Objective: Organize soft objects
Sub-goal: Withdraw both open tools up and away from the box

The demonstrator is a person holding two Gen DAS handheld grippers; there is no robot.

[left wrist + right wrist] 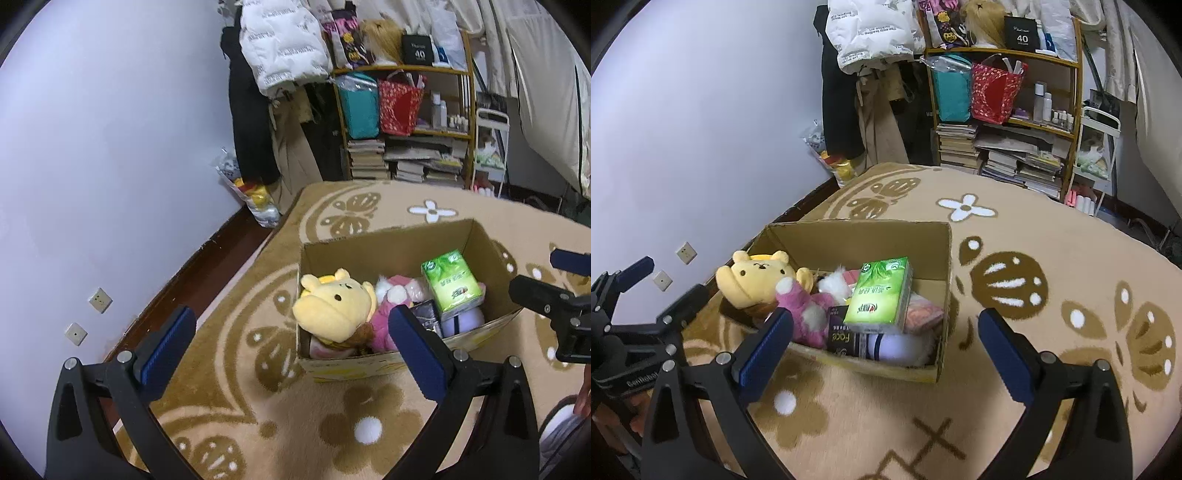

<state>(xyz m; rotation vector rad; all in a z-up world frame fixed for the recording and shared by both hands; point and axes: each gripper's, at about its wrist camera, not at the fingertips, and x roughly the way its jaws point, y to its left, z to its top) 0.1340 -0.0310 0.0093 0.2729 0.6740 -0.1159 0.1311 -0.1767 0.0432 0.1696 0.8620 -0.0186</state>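
An open cardboard box [388, 243] [857, 236] stands on the patterned carpet. It holds a yellow bear plush [334, 304] [757, 278], a pink-and-white plush [391, 291] [809, 310], a green tissue pack [452, 284] [881, 295], a black packet [844, 332] and a lilac soft item [465, 321] [894, 345]. My left gripper [291, 339] is open and empty, just in front of the box. My right gripper [886, 343] is open and empty over the box's near wall. Each gripper shows at the edge of the other's view.
A beige carpet [1015, 332] with brown flower patterns covers the floor. A wooden shelf [406, 110] with bags, bottles and stacked books stands at the back. Hanging clothes [280, 48] and a plastic bag [251, 192] are by the wall on the left.
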